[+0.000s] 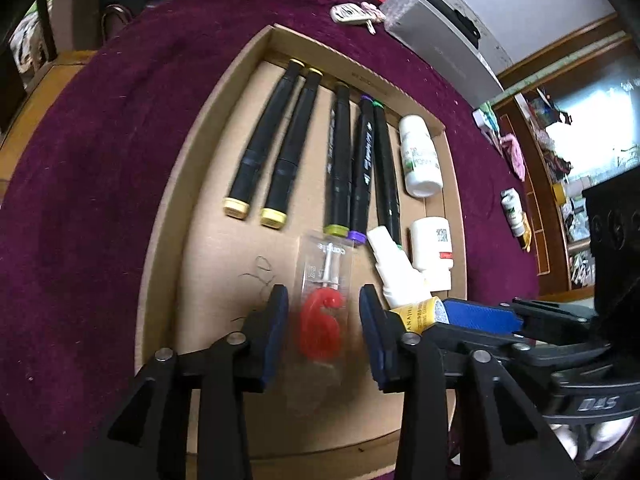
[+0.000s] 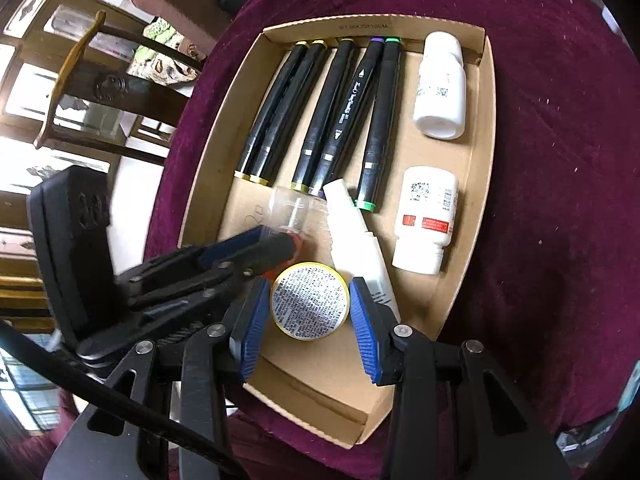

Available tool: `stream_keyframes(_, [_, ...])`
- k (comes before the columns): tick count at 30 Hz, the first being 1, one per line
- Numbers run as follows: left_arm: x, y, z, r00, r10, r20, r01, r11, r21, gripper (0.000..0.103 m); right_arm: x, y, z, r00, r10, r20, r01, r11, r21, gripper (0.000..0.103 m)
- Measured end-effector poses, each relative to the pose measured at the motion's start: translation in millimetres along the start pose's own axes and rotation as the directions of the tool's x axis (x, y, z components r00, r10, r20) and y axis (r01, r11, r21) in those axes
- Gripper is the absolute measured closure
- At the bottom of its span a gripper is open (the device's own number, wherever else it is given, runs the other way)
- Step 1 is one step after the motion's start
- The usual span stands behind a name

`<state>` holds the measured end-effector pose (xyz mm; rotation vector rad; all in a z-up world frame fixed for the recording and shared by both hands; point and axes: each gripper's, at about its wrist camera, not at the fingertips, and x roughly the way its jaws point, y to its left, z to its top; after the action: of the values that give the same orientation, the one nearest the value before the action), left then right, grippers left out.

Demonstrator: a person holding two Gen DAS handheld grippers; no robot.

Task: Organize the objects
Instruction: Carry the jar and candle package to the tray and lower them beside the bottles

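The tray (image 2: pixel 486 92) has bare floor along its left wall; five markers (image 2: pixel 340 108), two bottles (image 2: pixel 440 84) fill the rest. Left gripper (image 1: pixel 324 320) jaws stand apart around the candle (image 1: pixel 320 324); right gripper (image 2: pixel 306 310) jaws clasp the tin (image 2: pixel 310 300).

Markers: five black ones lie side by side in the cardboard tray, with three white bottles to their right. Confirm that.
Wrong on the bottles: only two white bottles lie right of the five markers in the tray, as the right wrist view shows. The other white thing there is a slim tube.
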<state>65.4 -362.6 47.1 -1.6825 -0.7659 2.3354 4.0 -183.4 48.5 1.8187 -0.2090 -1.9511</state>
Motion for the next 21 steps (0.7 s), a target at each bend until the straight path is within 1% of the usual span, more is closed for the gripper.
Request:
stream_keyframes(1, [-3.7,1.9,-0.1,1.000,0.002,0.005,-0.002,1.000,-0.006,0.071,0.5,1.8,-0.1,1.000,-0.014,0.002,0.014,1.000,-0.012,0.064])
stream_keyframes(5, [-14.9,3.5,-1.4,1.000,0.010,0.023,-0.010,1.000,-0.011,0.065,6.0,7.2,-1.0,0.998,-0.060,0.003,0.060,0.997,-0.051,0.064])
stream_keyframes(10, [-22.1,1.6,-3.3,0.999,0.018,0.037,-0.018,1.000,0.002,0.064,12.0,15.3,-4.2,0.995,-0.098,0.003,0.098,0.991,-0.092,0.064])
stream_keyframes(14, [-24.9,1.5,-4.3,0.999,0.026,0.045,-0.026,1.000,-0.007,0.063,15.3,16.4,-2.5,0.994,-0.108,-0.002,0.107,0.989,-0.097,0.064])
stream_keyframes(19, [-29.6,-0.8,-4.9,0.995,0.075,0.060,-0.076,0.997,0.011,0.063,13.4,14.7,-1.4,0.993,-0.121,0.006,0.121,0.989,-0.090,0.063])
stream_keyframes(21, [-31.9,-3.4,-4.6,0.993,0.100,0.069,-0.102,0.995,0.022,0.063,10.5,13.3,-0.8,0.992,-0.123,0.015,0.124,0.989,-0.083,0.060])
